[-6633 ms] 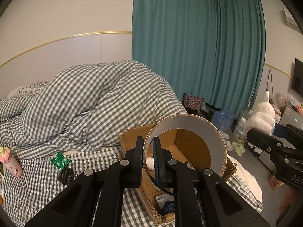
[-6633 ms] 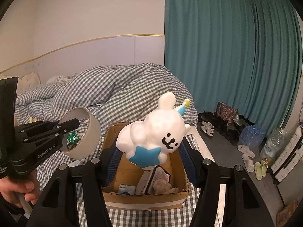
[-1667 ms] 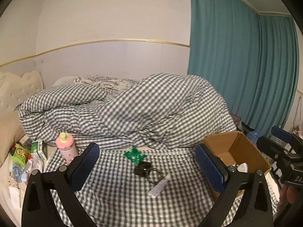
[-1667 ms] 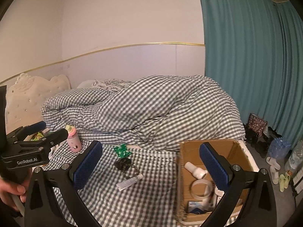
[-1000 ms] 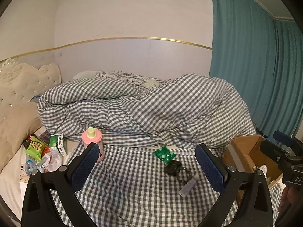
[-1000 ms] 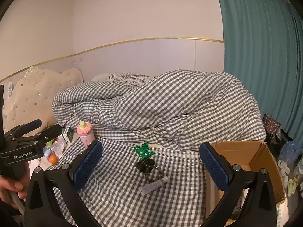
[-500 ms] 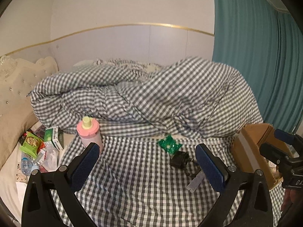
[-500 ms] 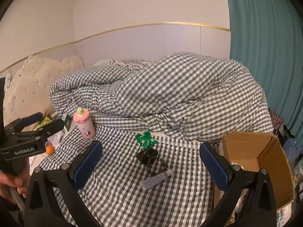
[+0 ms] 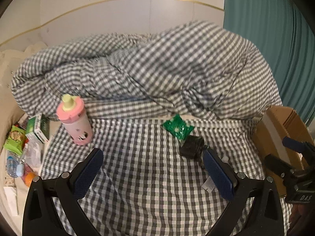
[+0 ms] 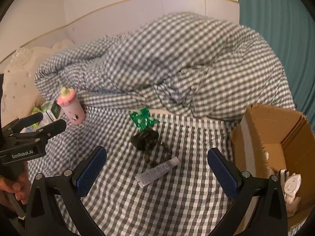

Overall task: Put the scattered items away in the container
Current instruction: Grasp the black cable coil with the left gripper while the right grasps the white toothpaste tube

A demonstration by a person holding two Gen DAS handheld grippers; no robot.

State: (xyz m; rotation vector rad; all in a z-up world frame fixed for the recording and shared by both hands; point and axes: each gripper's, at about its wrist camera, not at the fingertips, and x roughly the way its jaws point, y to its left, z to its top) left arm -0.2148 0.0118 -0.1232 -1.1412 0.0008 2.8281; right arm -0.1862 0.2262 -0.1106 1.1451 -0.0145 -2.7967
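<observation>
Grey plastic, a small squeeze tube [image 10: 157, 171] lies flat on the checked bedsheet [image 10: 177, 206] directly ahead of the right gripper [image 10: 157, 173], framed between its widely spread jaws and holding nothing. Its long axis runs on a diagonal, flat crimped end toward the near left, cap toward the far right, so the jaws would probably need a slight turn to close across its narrow width rather than along it. The right hand's tool looks the nearer one. The left gripper [image 9: 153, 172] is also spread wide and empty, aimed at bare sheet, with the tube almost wholly hidden behind its right finger.

Just beyond the tube sits one black lump [image 10: 145, 139] (perhaps keys on a fob, too dark to tell), and touching its far edge is one green foil packet [image 10: 143, 119]. Well apart to the left stands one pink bottle [image 10: 70, 105], tilted against the rumpled duvet [image 10: 167, 63]. That makes four loose items on the sheet. One cardboard box [image 10: 275, 137], the container, stands open at the right with white things already inside. More clutter lies off the sheet's left edge, too small to count.
</observation>
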